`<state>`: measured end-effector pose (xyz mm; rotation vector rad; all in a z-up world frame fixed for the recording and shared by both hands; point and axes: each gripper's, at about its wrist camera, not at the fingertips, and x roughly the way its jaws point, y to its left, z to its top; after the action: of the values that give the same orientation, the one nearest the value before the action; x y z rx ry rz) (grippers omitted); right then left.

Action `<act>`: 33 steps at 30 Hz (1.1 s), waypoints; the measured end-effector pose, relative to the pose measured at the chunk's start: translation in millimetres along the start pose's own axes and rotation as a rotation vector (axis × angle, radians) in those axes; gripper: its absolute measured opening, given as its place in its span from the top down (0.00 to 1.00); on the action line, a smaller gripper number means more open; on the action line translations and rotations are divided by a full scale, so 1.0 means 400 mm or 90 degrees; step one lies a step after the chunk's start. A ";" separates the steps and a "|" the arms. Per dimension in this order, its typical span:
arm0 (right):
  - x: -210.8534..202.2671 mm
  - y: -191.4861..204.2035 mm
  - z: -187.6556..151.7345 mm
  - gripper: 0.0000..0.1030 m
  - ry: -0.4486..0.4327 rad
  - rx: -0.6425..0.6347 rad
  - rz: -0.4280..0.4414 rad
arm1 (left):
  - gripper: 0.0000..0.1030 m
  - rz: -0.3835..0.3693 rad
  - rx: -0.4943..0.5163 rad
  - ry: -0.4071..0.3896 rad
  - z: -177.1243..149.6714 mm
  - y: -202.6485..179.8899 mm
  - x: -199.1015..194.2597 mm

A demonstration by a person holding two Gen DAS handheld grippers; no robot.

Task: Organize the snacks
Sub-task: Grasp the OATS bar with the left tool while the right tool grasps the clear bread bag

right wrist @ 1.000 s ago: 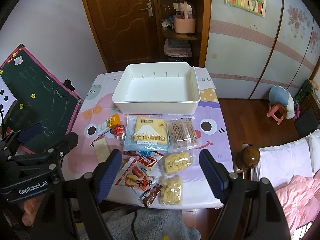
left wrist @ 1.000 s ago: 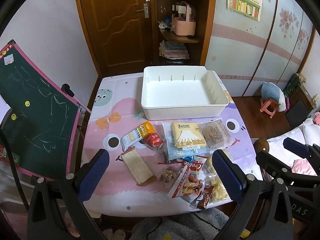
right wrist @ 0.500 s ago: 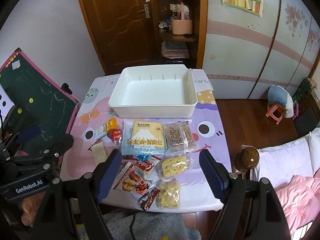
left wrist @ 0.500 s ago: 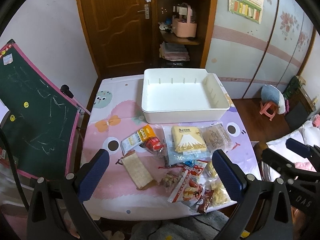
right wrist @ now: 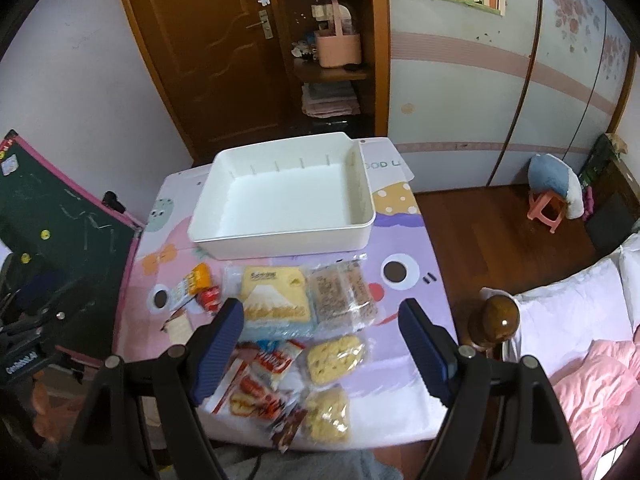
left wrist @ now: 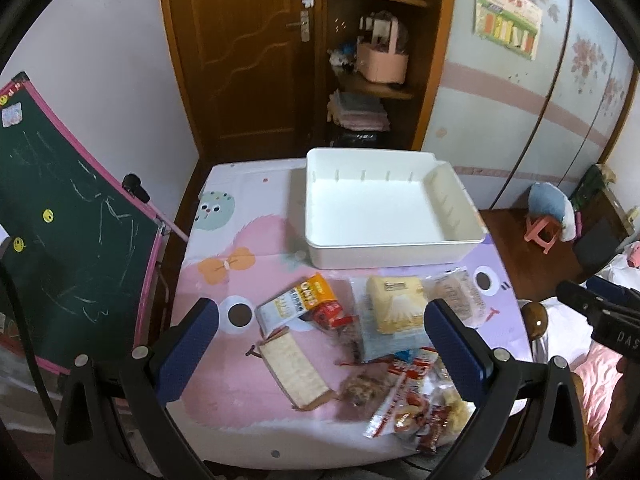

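An empty white bin (left wrist: 384,208) (right wrist: 288,196) sits at the far side of a small table. Several snack packs lie in front of it: a yellow bread pack with a mountain picture (left wrist: 396,308) (right wrist: 276,296), a cracker pack (left wrist: 294,366), an orange-and-white pack (left wrist: 296,296), a grain bar pack (right wrist: 344,292), two pale puffed packs (right wrist: 336,358) and a red-and-white pack (right wrist: 260,384). My left gripper (left wrist: 320,352) hangs open above the near packs. My right gripper (right wrist: 324,356) is open too, above the near right packs. Neither holds anything.
The table wears a pink and purple cartoon cloth (left wrist: 240,248). A green chalkboard (left wrist: 60,232) leans at the left. A wooden door and shelf stand behind. To the right are a brown bedpost knob (right wrist: 500,320), pink bedding (right wrist: 592,380) and a small pink stool (right wrist: 548,208).
Both grippers have drawn back and risen slightly, so the table and bin look smaller and farther off. The right view has tilted. The snacks have not moved.
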<state>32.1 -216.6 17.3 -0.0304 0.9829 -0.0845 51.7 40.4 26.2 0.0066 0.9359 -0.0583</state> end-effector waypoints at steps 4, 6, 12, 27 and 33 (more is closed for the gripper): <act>0.092 -0.025 0.012 0.22 0.041 0.017 0.008 | 0.01 0.008 -0.004 0.030 0.008 0.035 0.092; 0.148 -0.021 0.008 0.22 0.072 0.008 0.009 | 0.01 0.013 -0.003 0.060 0.005 0.050 0.157; 0.347 -0.039 -0.016 0.22 0.150 0.009 0.008 | 0.01 -0.001 0.041 0.144 -0.024 0.063 0.381; 0.570 -0.029 -0.033 0.22 0.212 -0.015 -0.008 | 0.01 -0.011 0.170 0.275 -0.079 0.106 0.666; 0.602 -0.029 -0.025 0.22 0.222 0.017 0.038 | 0.01 -0.024 0.177 0.287 -0.071 0.119 0.712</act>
<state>155.8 -248.4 -187.3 0.0401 1.3308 -0.0492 199.9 75.4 -220.9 0.2681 1.3720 -0.2289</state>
